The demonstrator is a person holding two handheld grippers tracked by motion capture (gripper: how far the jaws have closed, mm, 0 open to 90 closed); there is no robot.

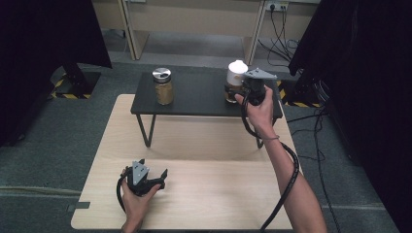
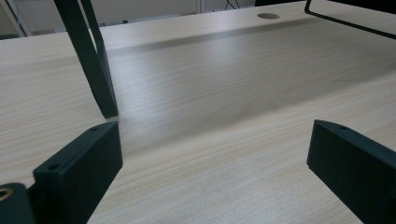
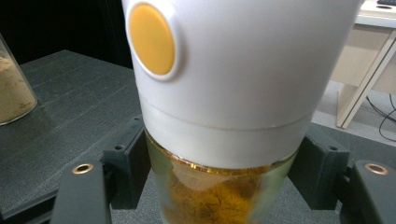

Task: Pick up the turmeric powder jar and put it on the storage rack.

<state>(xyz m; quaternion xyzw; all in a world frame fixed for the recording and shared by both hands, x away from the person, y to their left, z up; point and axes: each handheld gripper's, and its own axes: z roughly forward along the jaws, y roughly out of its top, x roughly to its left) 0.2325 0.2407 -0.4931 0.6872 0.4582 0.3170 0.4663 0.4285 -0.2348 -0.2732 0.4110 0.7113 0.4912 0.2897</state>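
The right gripper (image 1: 241, 90) is clamping its black jaws against the glass sides of a clear jar of orange-brown powder with a tall white cap (image 3: 224, 116), which is standing on the right end of the low black shelf (image 1: 199, 97). A steel-lidded glass jar of tan powder (image 1: 163, 86) is sitting toward that shelf's left end. In front of the shelf, the left gripper (image 1: 155, 175) is resting on the pale wooden table (image 1: 214, 189), jaws spread wide apart.

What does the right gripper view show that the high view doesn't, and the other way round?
The right gripper view alone shows the round orange button on the white-lidded jar and the orange-brown powder inside it. The high view alone shows the left gripper open over the wooden table. Both show the right gripper around that jar, the silver-lidded jar and the black shelf.
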